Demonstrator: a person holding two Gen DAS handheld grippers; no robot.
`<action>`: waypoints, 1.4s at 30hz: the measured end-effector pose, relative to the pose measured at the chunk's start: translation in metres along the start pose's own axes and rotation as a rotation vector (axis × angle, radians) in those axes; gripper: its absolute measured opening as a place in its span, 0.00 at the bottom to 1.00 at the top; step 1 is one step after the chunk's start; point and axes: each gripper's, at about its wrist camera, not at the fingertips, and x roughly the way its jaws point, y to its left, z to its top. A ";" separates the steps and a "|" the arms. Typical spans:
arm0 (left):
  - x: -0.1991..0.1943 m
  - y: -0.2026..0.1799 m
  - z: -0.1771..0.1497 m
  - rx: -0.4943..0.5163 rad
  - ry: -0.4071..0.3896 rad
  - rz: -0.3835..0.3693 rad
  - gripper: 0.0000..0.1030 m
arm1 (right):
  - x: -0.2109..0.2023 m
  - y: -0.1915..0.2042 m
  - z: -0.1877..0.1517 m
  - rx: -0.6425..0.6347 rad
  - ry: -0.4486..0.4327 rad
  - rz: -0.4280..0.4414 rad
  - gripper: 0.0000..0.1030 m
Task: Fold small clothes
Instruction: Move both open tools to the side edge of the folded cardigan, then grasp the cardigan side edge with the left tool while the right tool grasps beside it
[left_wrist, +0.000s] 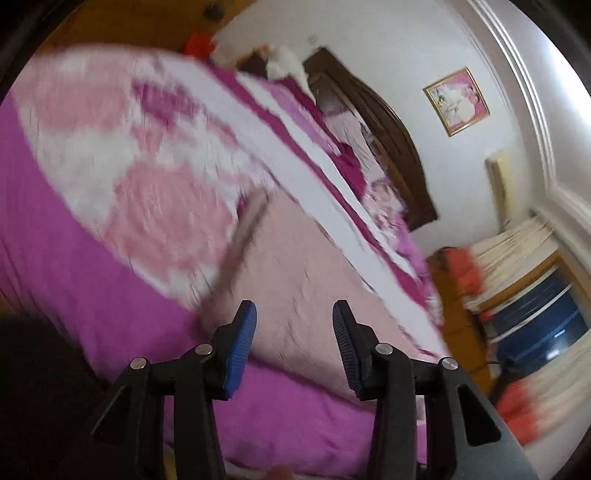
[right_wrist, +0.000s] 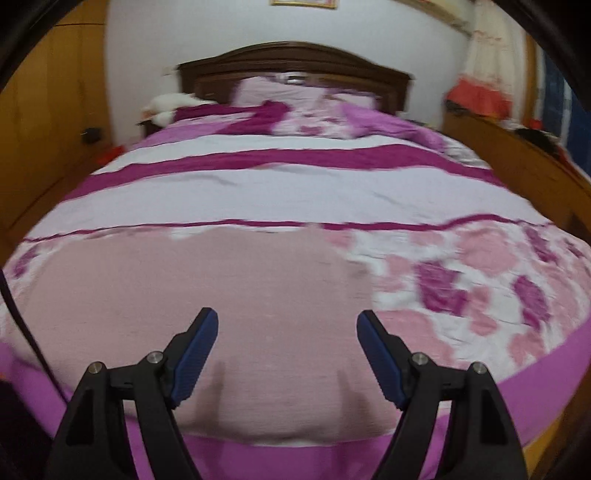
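Pink cloth (right_wrist: 207, 295) spread flat on bed (right_wrist: 295, 192).
Two hand-held grippers angled down over it: left (left_wrist: 294, 332) parted, gripping nothing; right (right_wrist: 287, 350) spread wide, empty.

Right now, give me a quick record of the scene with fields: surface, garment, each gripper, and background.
surface: bed with a pink and purple floral duvet
garment: pale pink cloth spread flat on the duvet near the foot of the bed
left gripper: jaws apart, nothing between them, above the cloth's edge
right gripper: jaws wide apart, empty, above the cloth
background: dark wooden headboard, framed picture on the white wall
image quality: both views motion-blurred
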 end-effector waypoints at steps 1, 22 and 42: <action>0.004 0.005 -0.003 -0.036 0.024 -0.023 0.18 | 0.000 0.010 0.000 -0.025 0.002 0.007 0.79; 0.044 0.037 -0.010 -0.275 0.053 0.019 0.28 | 0.040 0.070 -0.033 -0.095 0.112 0.108 0.80; 0.049 0.041 -0.007 -0.279 -0.005 0.085 0.00 | 0.069 0.236 0.071 -0.241 0.439 0.460 0.87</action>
